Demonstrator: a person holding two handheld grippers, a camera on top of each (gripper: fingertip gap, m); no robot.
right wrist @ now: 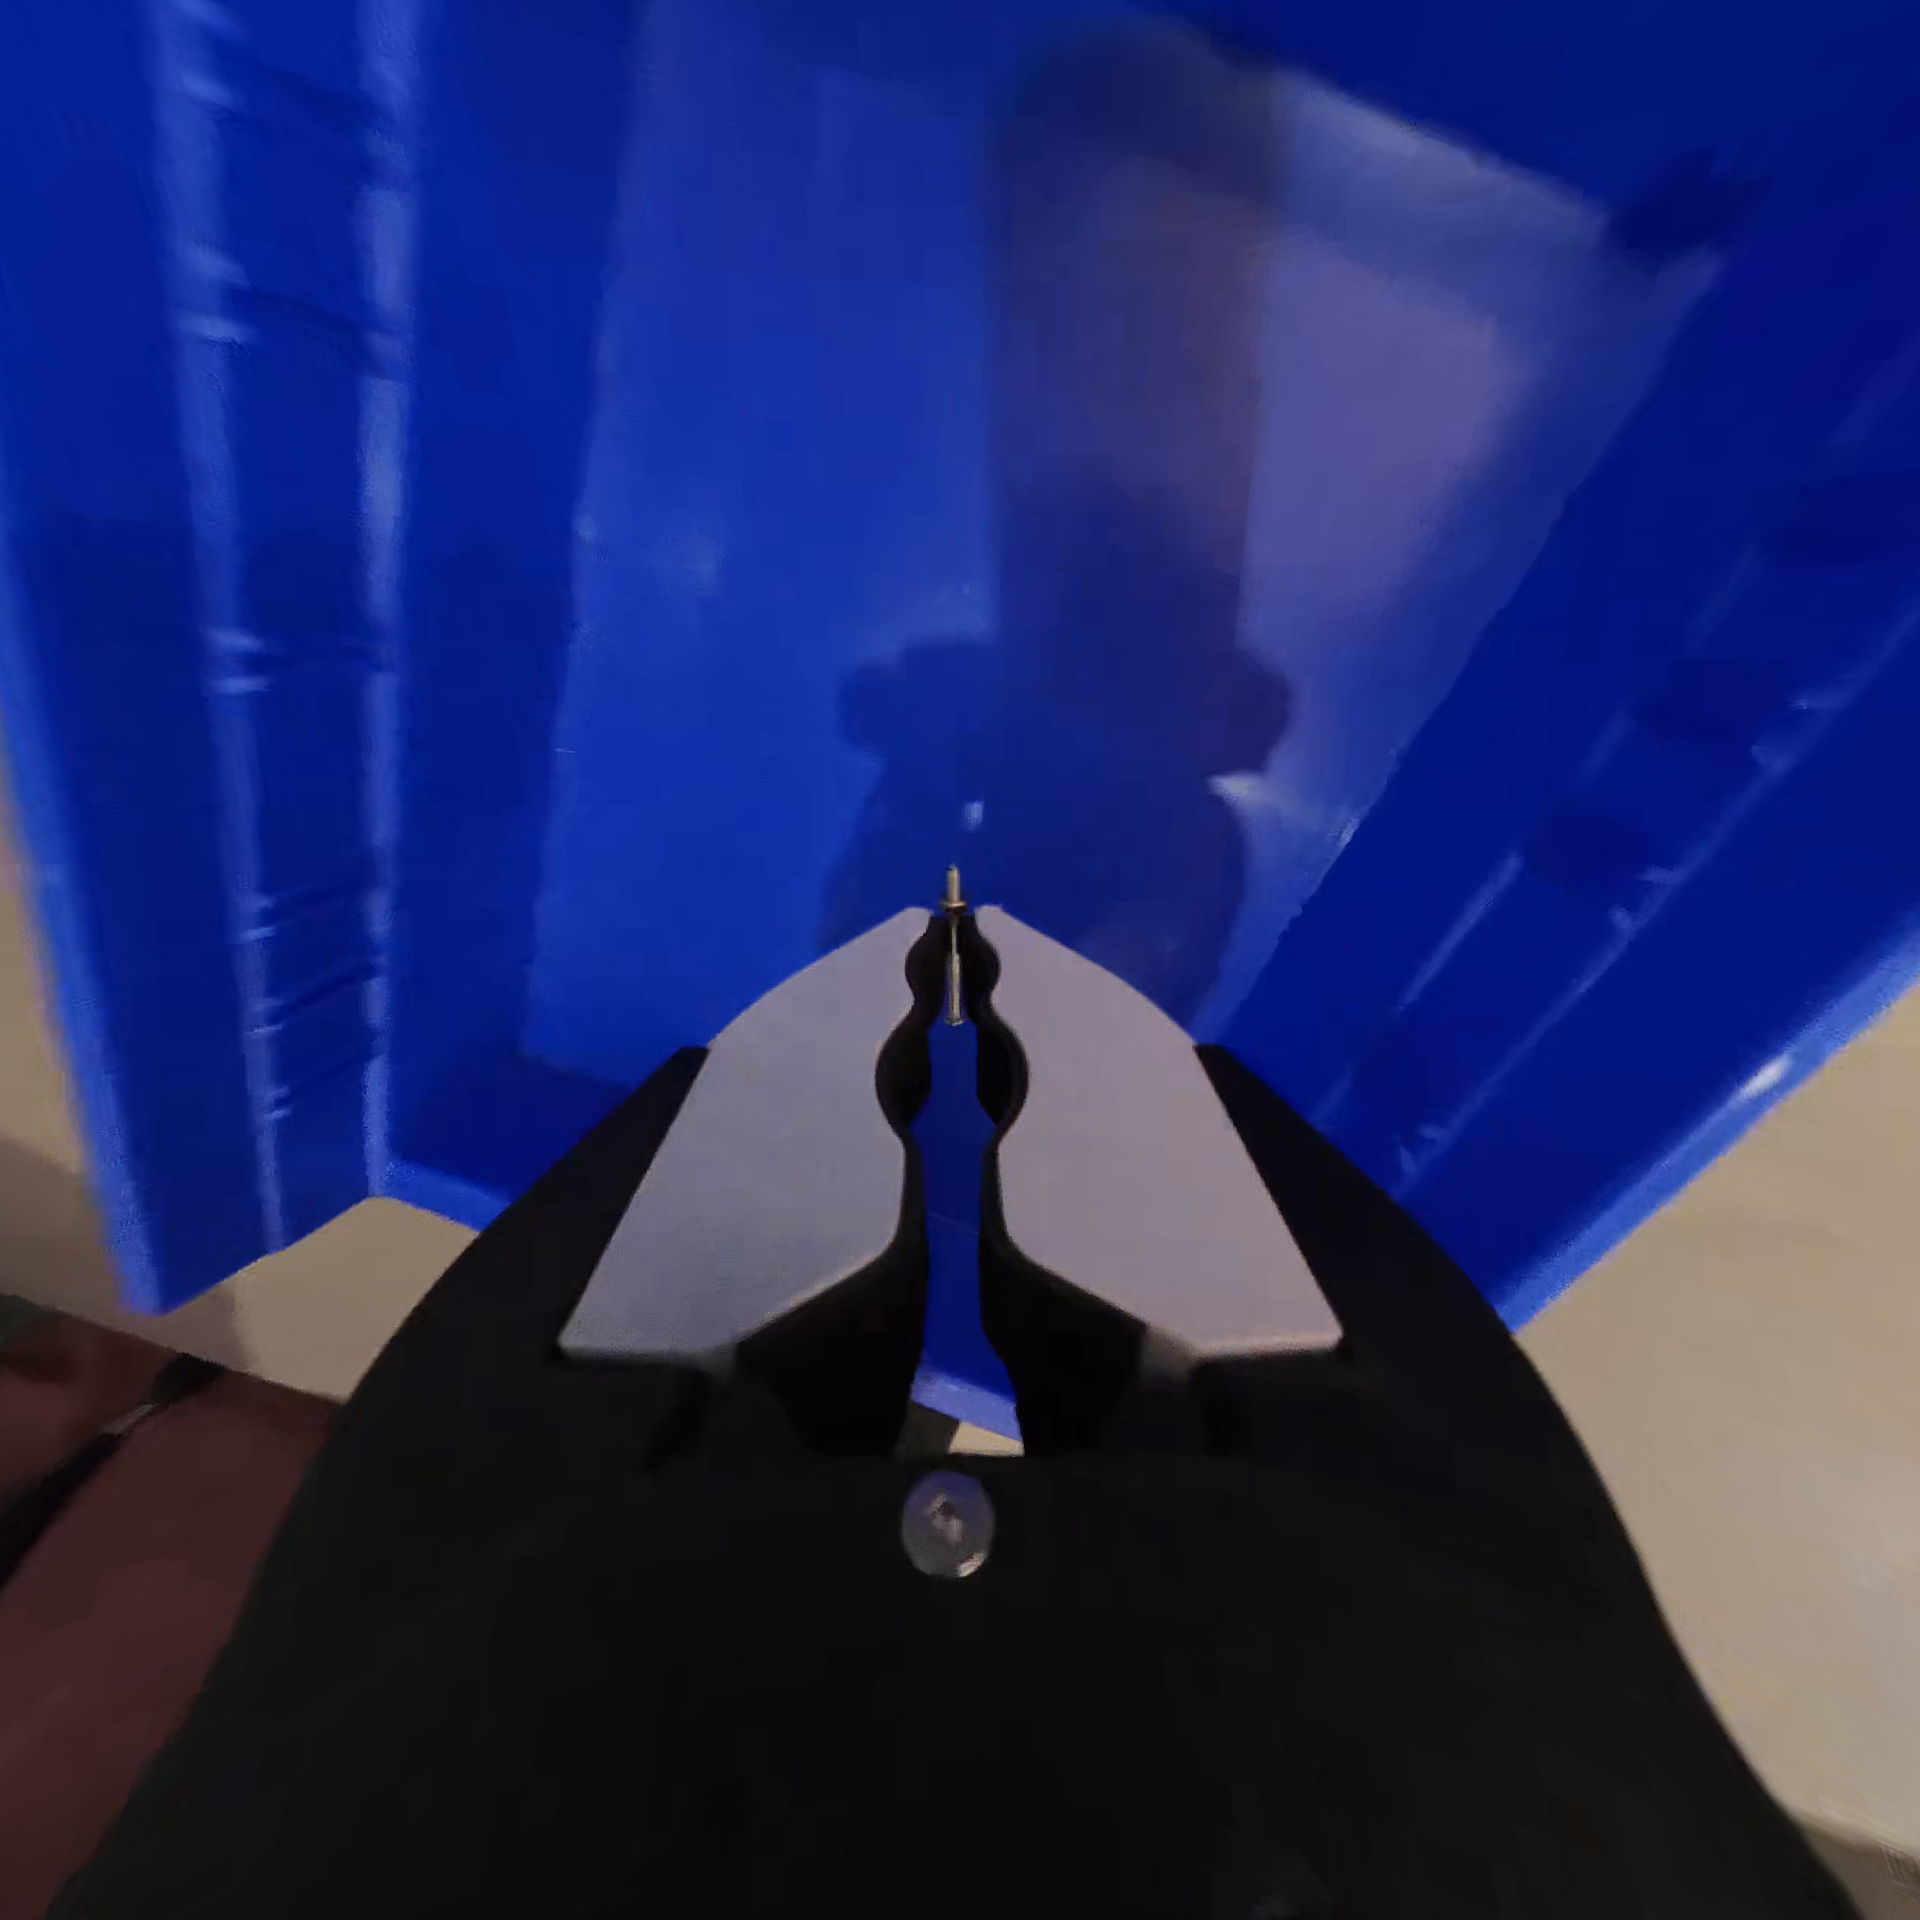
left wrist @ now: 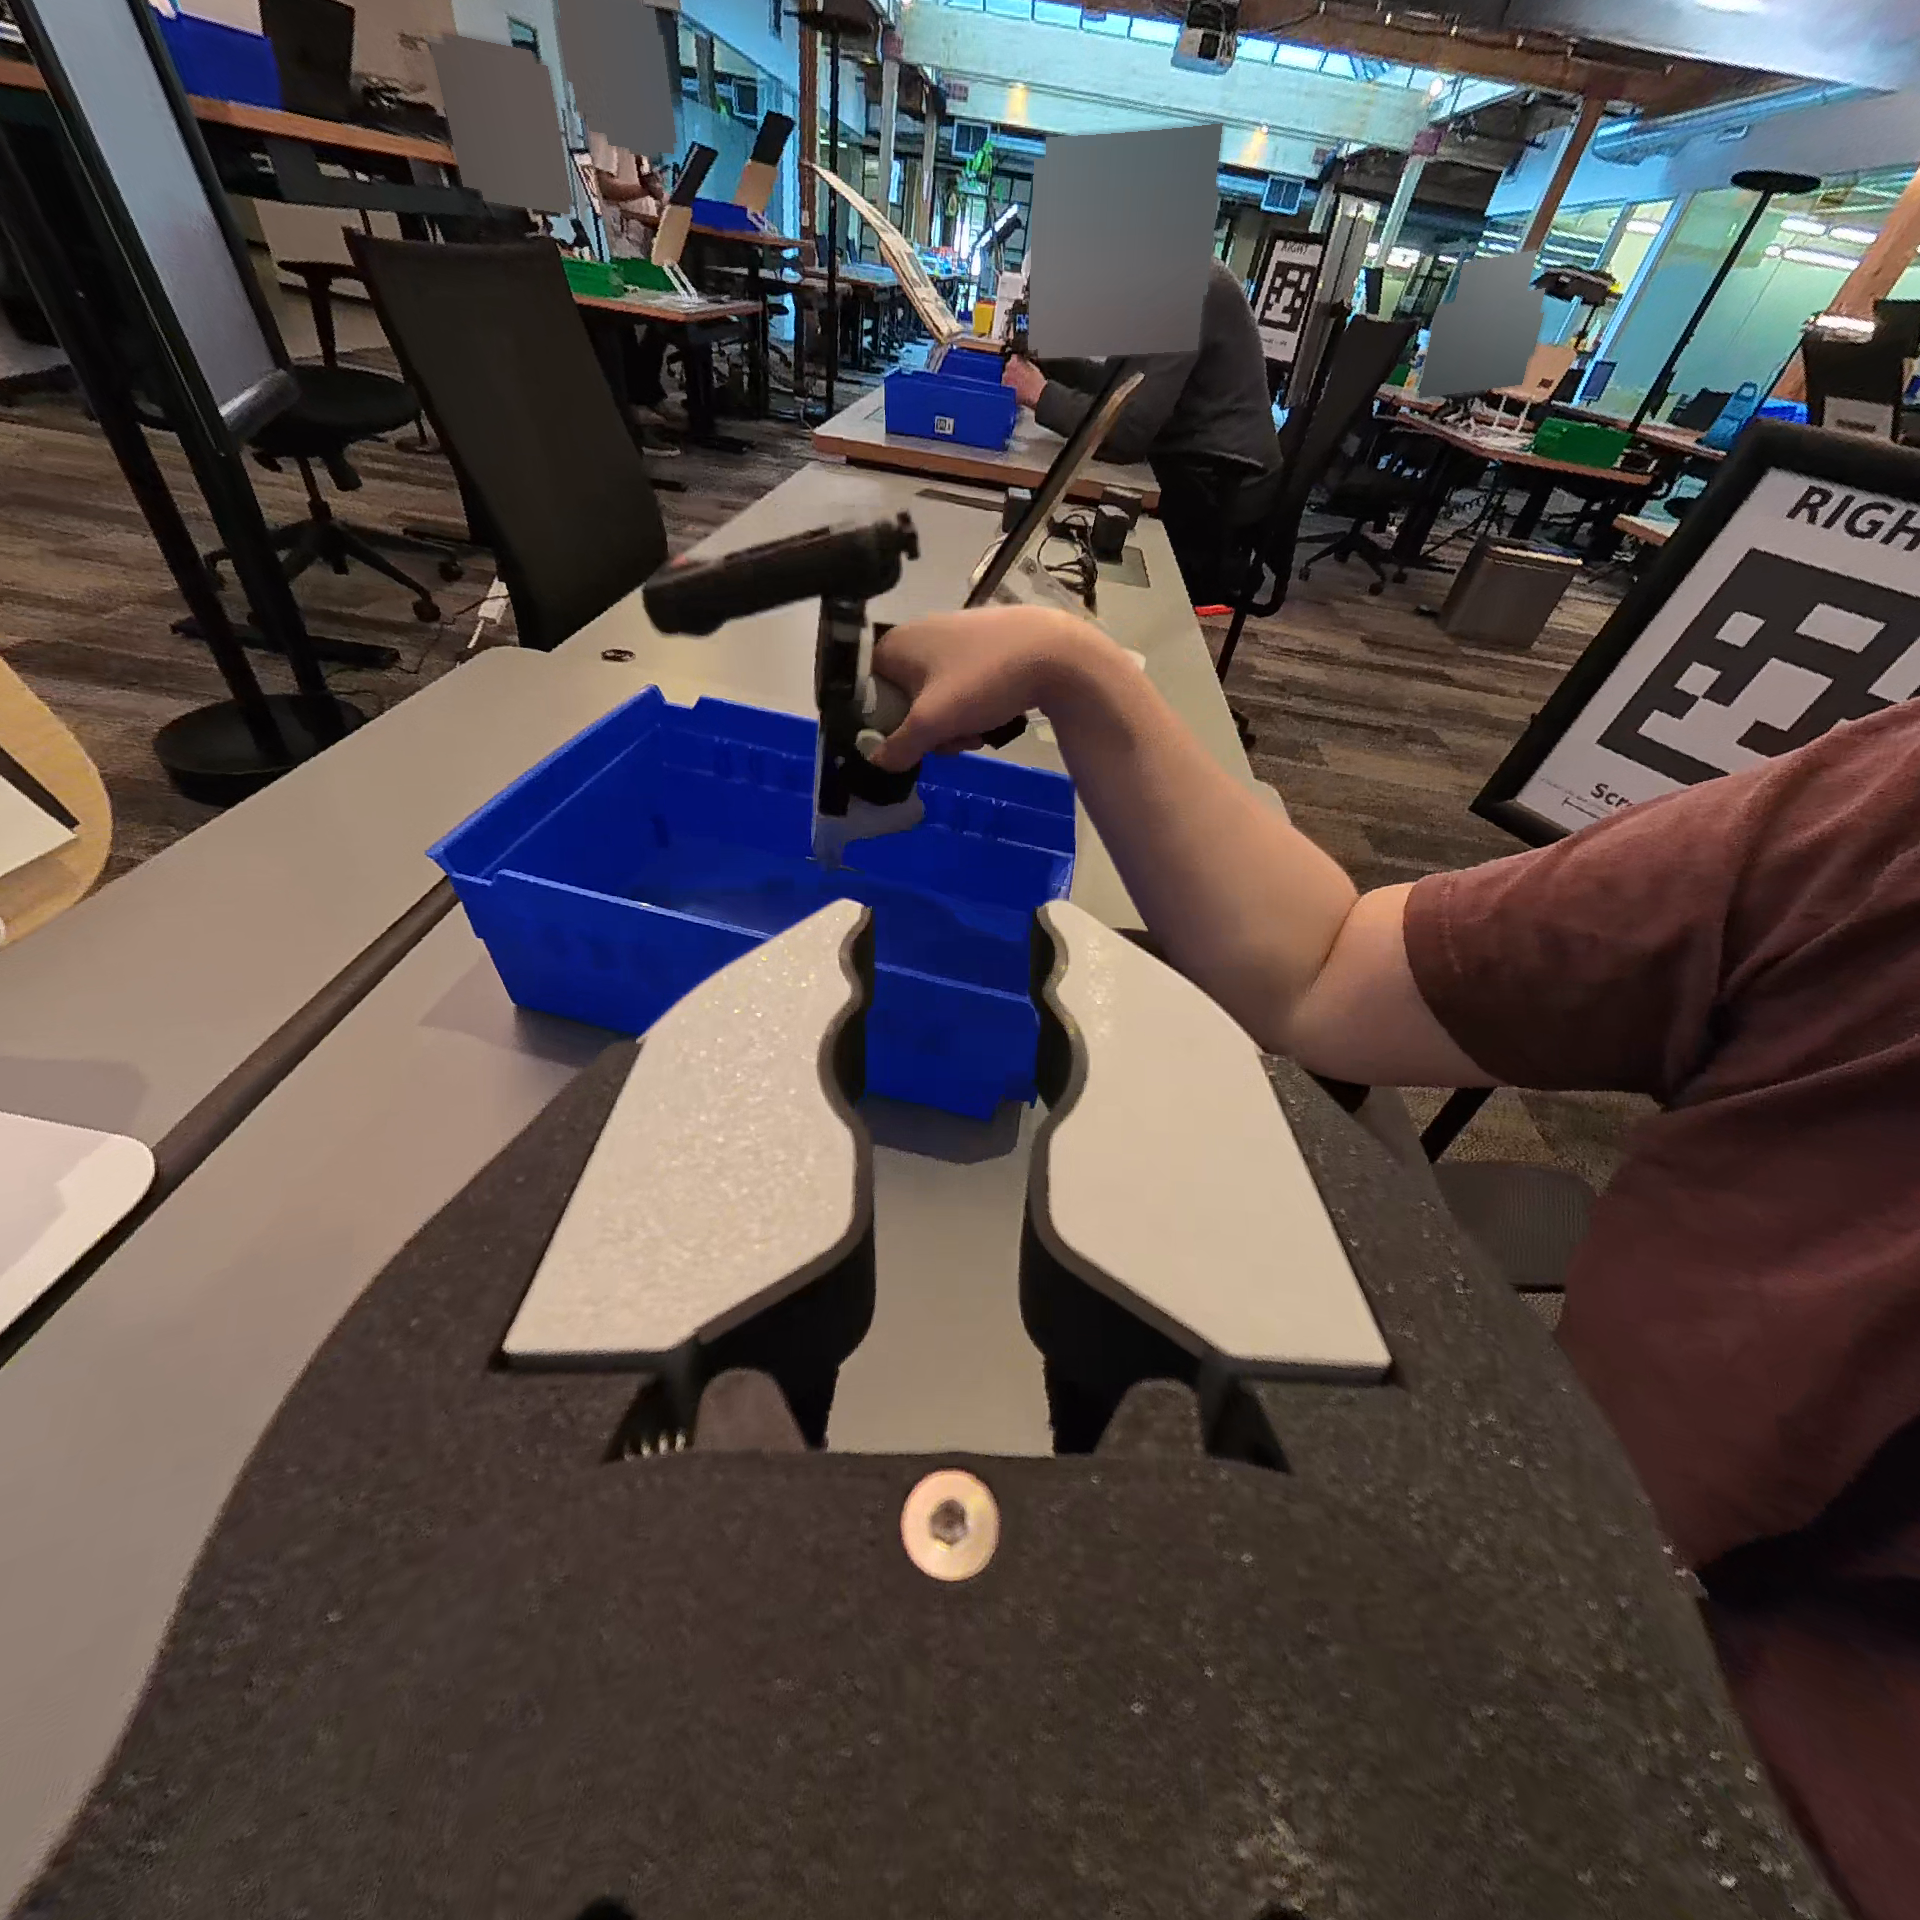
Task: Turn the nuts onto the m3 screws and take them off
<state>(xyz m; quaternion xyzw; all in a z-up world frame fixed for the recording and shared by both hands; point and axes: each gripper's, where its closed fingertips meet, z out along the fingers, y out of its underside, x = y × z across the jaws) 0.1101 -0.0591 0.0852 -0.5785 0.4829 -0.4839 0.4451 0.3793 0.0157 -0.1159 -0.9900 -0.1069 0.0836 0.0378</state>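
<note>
A blue plastic bin (left wrist: 623, 935) stands on the grey table (left wrist: 260, 935). My left gripper (left wrist: 951, 925) is open and empty, held above the table just in front of the bin. My right gripper (right wrist: 951, 914) points down into the bin (right wrist: 727, 520) and is shut on a small metal screw (right wrist: 952, 961) with a nut (right wrist: 952, 910) on it; the screw tip sticks out past the fingertips. In the left wrist view the right gripper (left wrist: 831, 847) shows inside the bin, held by a hand (left wrist: 966, 675). The bin floor is blurred.
A framed sign with a black-and-white marker (left wrist: 1766, 644) stands at the right of the table. A black chair (left wrist: 520, 436) stands behind the table. A person's arm and maroon sleeve (left wrist: 1662, 987) cross the right side. A white object (left wrist: 52, 1195) lies at the left edge. The gap from one gripper's tips to the other's is roughly 35 centimetres.
</note>
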